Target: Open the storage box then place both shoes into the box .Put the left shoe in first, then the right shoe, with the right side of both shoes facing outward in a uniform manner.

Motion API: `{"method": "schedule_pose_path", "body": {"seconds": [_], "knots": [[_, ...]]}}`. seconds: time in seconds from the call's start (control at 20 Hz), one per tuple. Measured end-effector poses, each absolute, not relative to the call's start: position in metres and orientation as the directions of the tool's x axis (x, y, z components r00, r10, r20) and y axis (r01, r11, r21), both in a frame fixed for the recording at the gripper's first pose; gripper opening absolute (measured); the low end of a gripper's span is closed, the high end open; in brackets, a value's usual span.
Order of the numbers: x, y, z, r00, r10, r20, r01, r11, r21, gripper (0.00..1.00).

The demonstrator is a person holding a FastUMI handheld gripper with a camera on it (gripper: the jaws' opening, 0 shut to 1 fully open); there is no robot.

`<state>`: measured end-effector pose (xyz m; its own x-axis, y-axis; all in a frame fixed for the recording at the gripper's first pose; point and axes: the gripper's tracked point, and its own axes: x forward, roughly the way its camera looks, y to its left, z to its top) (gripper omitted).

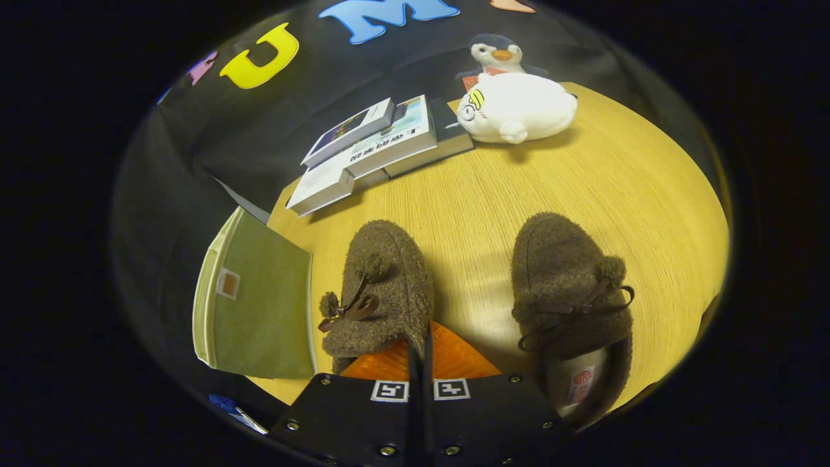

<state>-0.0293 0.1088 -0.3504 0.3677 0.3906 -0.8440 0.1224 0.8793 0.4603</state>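
Two brown fuzzy slippers with pompom bows lie toes away from me on the wooden table [583, 168]. The nearer-left shoe [386, 285] has its heel hidden under my fingertips. The other shoe [564, 292] lies to the right of the fingers, and its opening and insole show. My gripper [423, 337] is shut, its two fingers pressed together with nothing visible between them, over the left shoe's heel. The green fabric storage box [259, 298] stands left of the fingers at the table's left edge, its flat green lid down.
Beyond the shoes, at the table's far side, lies a stack of books [382, 146]. A white plush animal [515, 107] sits to their right, with a penguin plush [498, 55] behind it. Bare wood lies between the shoes and the books.
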Motion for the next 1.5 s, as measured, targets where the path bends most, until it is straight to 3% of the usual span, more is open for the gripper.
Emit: {"method": "schedule_pose_path", "body": {"seconds": [0.45,0.85,1.5], "knots": [[-0.001,0.147,-0.268,0.413,0.46,-0.786,0.136,0.823,0.552,0.0],[0.025,0.222,-0.206,0.43,0.536,-0.727,0.029,0.797,0.604,0.0],[0.019,0.358,-0.197,0.365,0.59,-0.72,-0.104,0.795,0.598,0.0]]}}
